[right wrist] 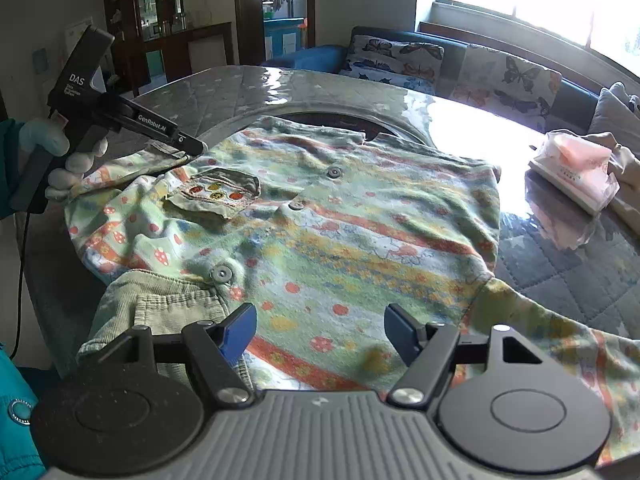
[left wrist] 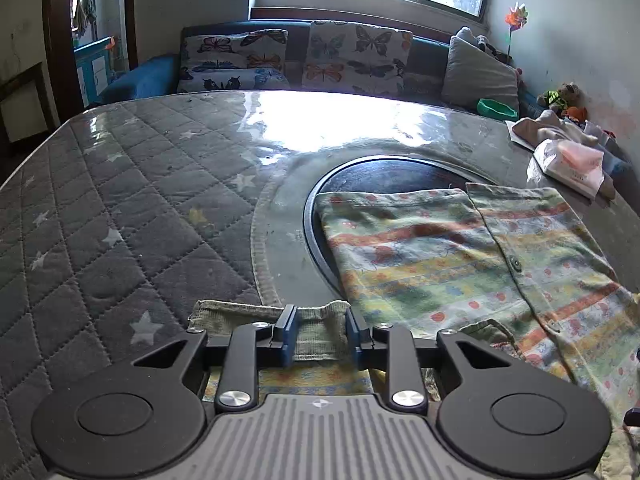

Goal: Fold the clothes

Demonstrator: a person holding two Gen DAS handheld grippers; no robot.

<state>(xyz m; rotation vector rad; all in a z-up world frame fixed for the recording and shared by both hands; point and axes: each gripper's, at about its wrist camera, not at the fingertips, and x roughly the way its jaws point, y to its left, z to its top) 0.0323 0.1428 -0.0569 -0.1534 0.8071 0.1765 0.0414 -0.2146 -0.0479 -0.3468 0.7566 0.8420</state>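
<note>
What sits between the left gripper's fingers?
The green ribbed cuff of the patterned shirt lies in the left gripper; left wrist view shows it. Whether the pads press it is unclear.

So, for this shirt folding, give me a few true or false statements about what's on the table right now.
1. The shirt has buttons down its front. True.
2. The right gripper is clamped on the shirt. False: its jaws stand open over the fabric, gripping nothing.
3. The green ribbed cuff sits between the left gripper's fingers. True.
4. The tissue pack lies on top of the shirt. False: it rests on the table beside the shirt, apart from it.
</note>
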